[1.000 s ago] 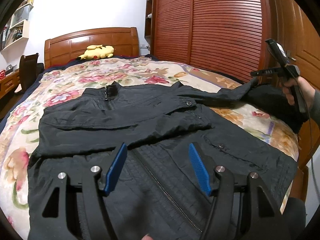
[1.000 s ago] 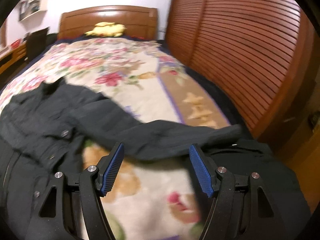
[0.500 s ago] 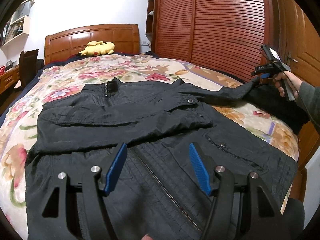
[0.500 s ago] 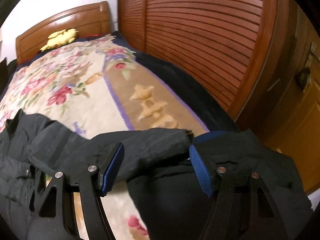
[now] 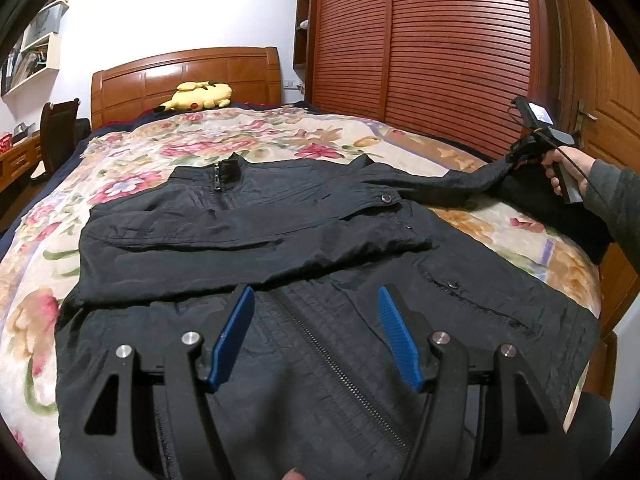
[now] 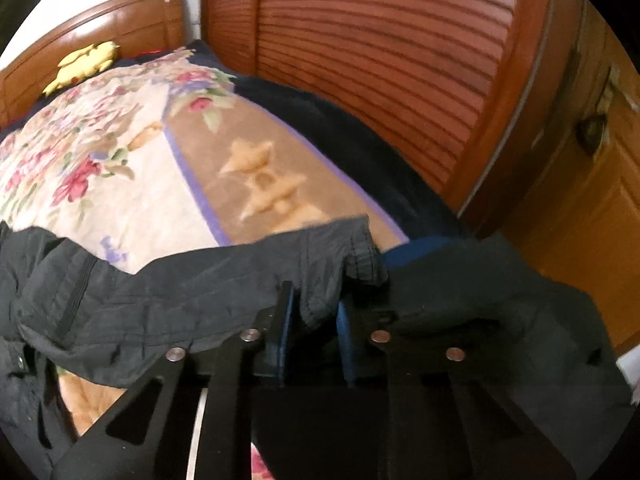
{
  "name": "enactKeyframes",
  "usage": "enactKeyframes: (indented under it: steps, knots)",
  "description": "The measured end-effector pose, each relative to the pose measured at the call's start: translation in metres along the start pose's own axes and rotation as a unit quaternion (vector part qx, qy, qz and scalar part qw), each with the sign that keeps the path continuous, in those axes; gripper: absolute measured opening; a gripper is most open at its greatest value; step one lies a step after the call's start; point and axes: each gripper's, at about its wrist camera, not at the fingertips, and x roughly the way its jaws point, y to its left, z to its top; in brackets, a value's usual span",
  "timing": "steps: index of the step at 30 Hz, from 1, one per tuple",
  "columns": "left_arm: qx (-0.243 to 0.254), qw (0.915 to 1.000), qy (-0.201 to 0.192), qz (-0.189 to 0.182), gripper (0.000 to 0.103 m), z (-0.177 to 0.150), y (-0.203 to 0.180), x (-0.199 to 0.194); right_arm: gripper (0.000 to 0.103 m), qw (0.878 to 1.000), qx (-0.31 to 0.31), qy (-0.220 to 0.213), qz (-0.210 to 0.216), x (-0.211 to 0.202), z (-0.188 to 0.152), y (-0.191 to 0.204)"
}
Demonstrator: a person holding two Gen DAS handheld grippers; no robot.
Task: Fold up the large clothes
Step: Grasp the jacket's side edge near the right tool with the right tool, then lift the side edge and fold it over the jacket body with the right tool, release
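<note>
Black zip jacket (image 5: 280, 248) lies flat across floral bed cover (image 5: 200, 144), centre of left wrist view, collar toward headboard (image 5: 184, 76) in upper left. One sleeve folded across chest; other sleeve (image 6: 224, 280) stretched out to frame right. Left claw (image 5: 316, 336) wide apart, blue pads (image 5: 234, 336) gripping nothing, at bottom centre over jacket's zip & hem. Right claw (image 6: 314, 324) pinched tight on sleeve cuff, lower centre of right wrist view; in left view it's at right edge w/ hand (image 5: 564, 168). Dark garment (image 6: 500, 320) under cuff, lower right. Yellow plush (image 5: 200, 96) by headboard. Slatted wardrobe doors (image 5: 440, 48) upper right.
</note>
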Motion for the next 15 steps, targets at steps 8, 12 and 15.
enactKeyframes:
  steps: [8,12,15]
  knots:
    - [-0.003,1.0000,-0.003,0.007,0.064,0.000,0.008,-0.007,0.012,0.993,-0.059,-0.087,0.049,-0.063,0.012,0.054]
    - [-0.007,0.9999,-0.002,0.009,0.064,0.000,0.014,-0.012,0.010,0.987,-0.091,-0.109,0.076,-0.093,0.011,0.090]
    - [-0.009,0.9998,-0.010,0.016,0.064,0.000,0.018,-0.018,0.009,0.980,-0.123,-0.118,0.106,-0.111,0.004,0.127]
